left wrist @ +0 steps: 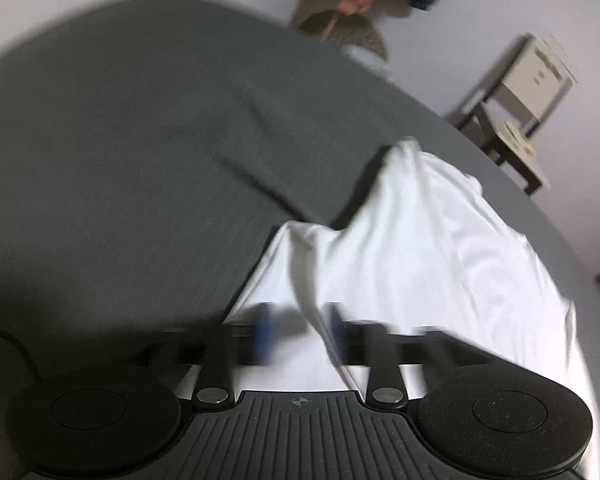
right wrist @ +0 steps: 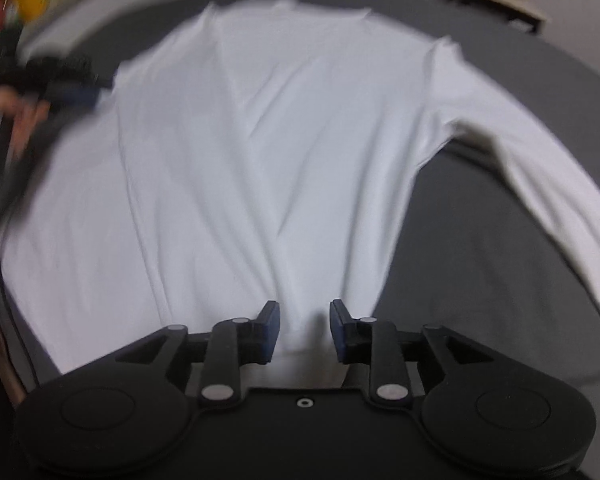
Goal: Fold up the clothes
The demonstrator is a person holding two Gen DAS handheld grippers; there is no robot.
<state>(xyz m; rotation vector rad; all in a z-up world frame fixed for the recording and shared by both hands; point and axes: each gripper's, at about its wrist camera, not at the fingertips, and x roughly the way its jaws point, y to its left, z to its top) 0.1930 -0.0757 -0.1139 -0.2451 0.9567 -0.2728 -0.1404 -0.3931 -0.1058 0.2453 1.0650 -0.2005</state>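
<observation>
White shirt (right wrist: 260,152) spread on the grey bed (right wrist: 480,264), both grippers at its edges.

The shirt lies mostly flat across the bed, one long sleeve (right wrist: 548,184) trailing off to the right and down; soft creases run from its near edge toward the far one. The right gripper (right wrist: 304,330) sits at the near edge with its jaws apart and cloth between the blue pads (right wrist: 270,332), probably lined up for a pinch. The left gripper (left wrist: 300,334) is also parted over a ridge of cloth, though blur hides whether it touches; in the right view it appears at the shirt's left side, likely so both ends can lift together. No containers show; a small table (left wrist: 512,136) stands beyond the bed.
</observation>
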